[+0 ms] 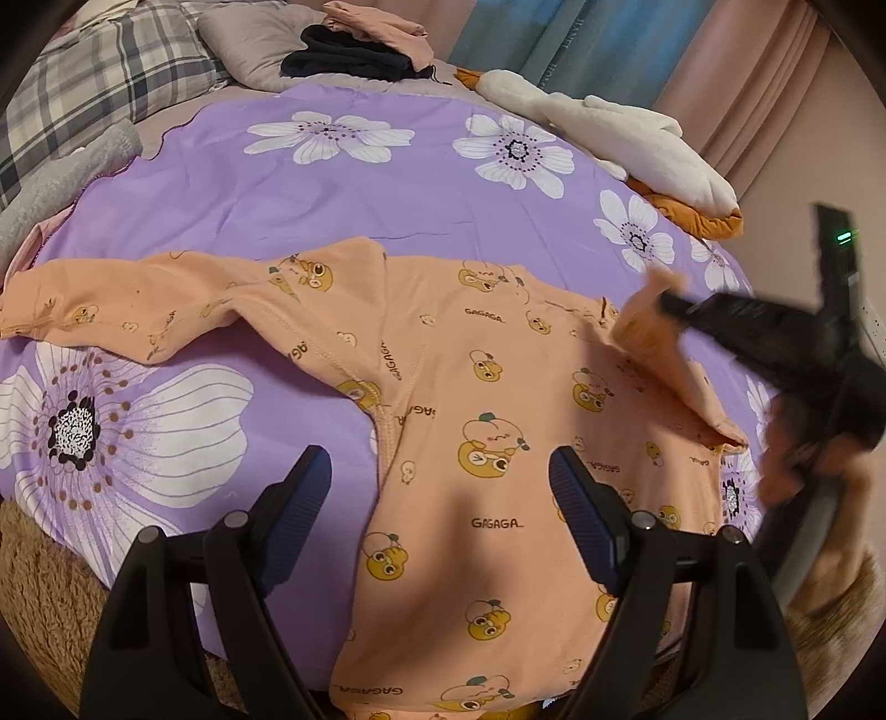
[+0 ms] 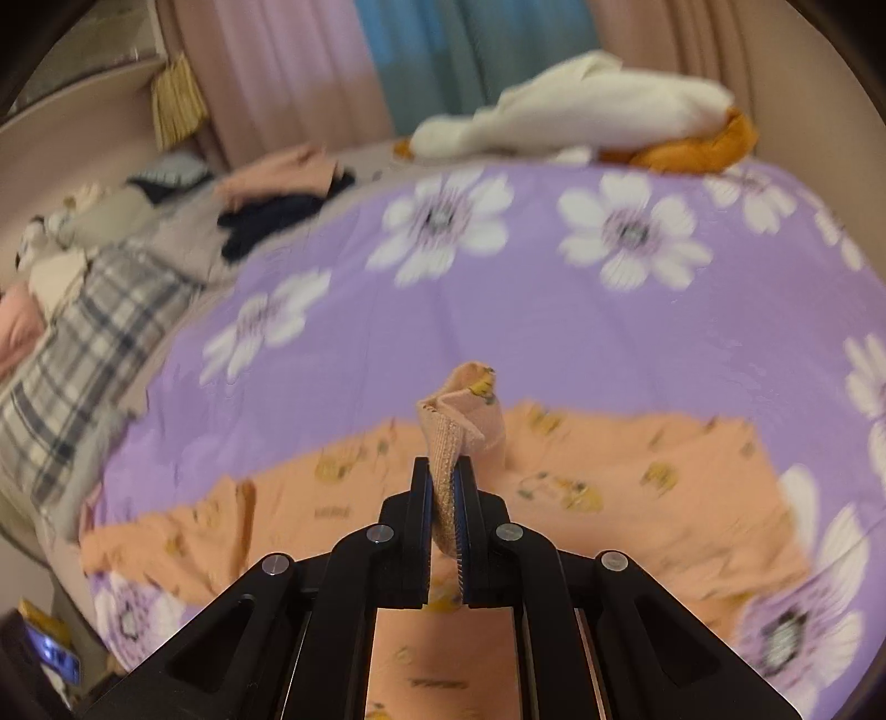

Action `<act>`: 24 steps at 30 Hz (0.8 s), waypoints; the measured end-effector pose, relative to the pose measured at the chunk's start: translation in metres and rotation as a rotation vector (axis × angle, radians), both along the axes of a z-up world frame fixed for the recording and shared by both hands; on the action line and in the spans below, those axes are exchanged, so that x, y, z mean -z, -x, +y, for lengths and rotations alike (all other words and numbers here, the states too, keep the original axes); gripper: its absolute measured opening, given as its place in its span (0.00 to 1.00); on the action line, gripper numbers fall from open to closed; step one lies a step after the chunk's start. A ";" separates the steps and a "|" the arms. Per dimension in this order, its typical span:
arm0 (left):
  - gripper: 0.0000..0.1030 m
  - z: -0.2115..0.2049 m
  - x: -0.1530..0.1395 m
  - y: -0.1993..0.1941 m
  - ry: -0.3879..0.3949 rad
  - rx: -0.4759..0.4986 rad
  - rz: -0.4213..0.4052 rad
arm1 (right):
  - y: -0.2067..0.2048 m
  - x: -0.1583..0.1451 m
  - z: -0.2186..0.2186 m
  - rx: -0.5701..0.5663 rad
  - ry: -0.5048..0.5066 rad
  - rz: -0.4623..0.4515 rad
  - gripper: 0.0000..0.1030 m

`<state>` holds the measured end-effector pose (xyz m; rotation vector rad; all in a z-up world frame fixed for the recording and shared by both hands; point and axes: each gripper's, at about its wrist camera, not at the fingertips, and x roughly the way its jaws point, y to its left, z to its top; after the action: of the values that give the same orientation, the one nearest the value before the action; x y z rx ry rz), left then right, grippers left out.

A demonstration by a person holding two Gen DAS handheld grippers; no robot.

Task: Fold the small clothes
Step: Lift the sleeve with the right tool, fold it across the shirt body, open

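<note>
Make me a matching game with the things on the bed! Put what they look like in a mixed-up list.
Things:
1. sheet
2. baby top
3. plush goose
4. left gripper

Looks:
a. white, at the bed's far edge
b. open, holding nothing
c. purple with white flowers
d. peach with ducks, spread flat

Pairs: 1-c, 2-d, 3-a, 4-b

A purple bedsheet printed with large white flowers (image 1: 354, 183) covers the bed. At its far right edge lies a white plush goose with orange feet (image 1: 626, 138). Beyond its far edge sits a folded dark navy garment (image 1: 343, 55), a folded pink garment (image 1: 382, 22) touching it behind. A grey plaid quilt (image 1: 105, 66) is bunched off the sheet's far left corner.
</note>
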<state>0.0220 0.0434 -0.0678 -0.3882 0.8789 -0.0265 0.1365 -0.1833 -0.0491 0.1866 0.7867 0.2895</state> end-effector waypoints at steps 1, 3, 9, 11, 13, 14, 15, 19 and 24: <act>0.79 0.001 0.001 0.000 0.001 -0.002 0.002 | -0.001 0.010 0.009 -0.018 0.012 0.026 0.08; 0.79 0.003 0.002 -0.001 0.002 -0.006 0.006 | -0.003 0.027 0.023 -0.045 0.029 0.071 0.08; 0.79 0.007 0.006 -0.004 0.004 -0.021 0.019 | -0.003 0.063 0.048 -0.100 0.070 0.156 0.08; 0.79 0.008 0.008 -0.005 0.005 -0.024 0.022 | -0.001 0.068 0.048 -0.100 0.054 0.166 0.08; 0.79 0.008 0.009 -0.007 0.005 -0.026 0.027 | 0.001 0.069 0.046 -0.125 0.027 0.174 0.15; 0.79 0.008 0.010 -0.008 0.007 -0.027 0.030 | 0.002 0.068 0.044 -0.140 0.011 0.175 0.25; 0.79 0.008 0.010 -0.009 0.008 -0.029 0.032 | 0.002 0.067 0.043 -0.153 -0.013 0.181 0.32; 0.79 0.009 0.005 -0.014 0.023 -0.032 0.031 | 0.012 0.049 0.019 -0.151 -0.133 0.149 0.53; 0.84 -0.003 -0.014 -0.037 0.068 0.033 -0.011 | 0.032 0.021 -0.040 -0.030 -0.194 0.054 0.68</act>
<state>0.0589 0.0408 -0.0535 -0.4368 0.8746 -0.0888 0.1047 -0.2232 -0.0704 0.3667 0.8155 0.3909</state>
